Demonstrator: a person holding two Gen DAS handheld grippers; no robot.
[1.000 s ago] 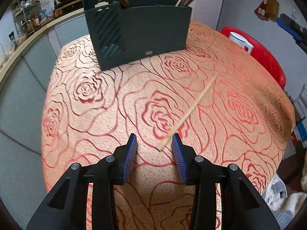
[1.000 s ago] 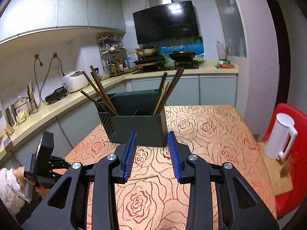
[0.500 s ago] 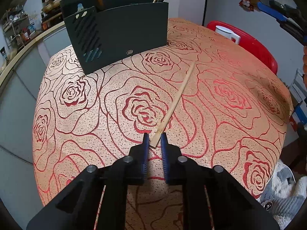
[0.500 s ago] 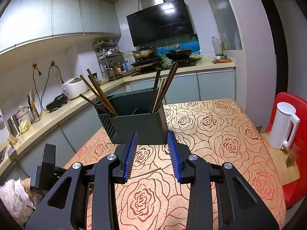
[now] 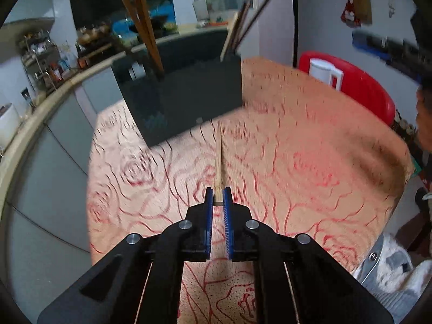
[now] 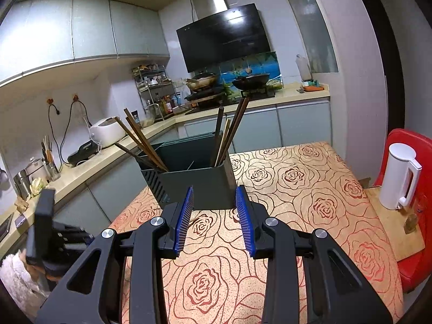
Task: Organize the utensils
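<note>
Left wrist view: the left gripper (image 5: 218, 199) has its blue fingers (image 5: 208, 210) clamped on the near end of a pale wooden chopstick (image 5: 219, 159), a plain light stick with a squared butt that tapers toward its far tip. It runs straight up the middle of the frame, tip aimed at the dark grey utensil holder (image 5: 186, 94) sitting in the upper centre on the desk (image 5: 310, 162) with its rose-patterned cloth. The holder already has brown chopsticks (image 5: 143, 21) leaning out at upper left and a darker bunch at its right corner. The picture is motion-blurred, so I can't tell whether the far tip is off the cloth. Compared with a second ago, the fingers were spread either side of the stick as it lay diagonally on the cloth, they've just been closing onto it, and now the stick lines up with the gripper and the holder looks closer. Right wrist view: the right gripper (image 6: 214, 202) hangs partly open with nothing between its fingers, same gap as before, facing the holder (image 6: 197, 186) in mid-frame. A white kettle (image 6: 399, 175) sits at the right edge.
</note>
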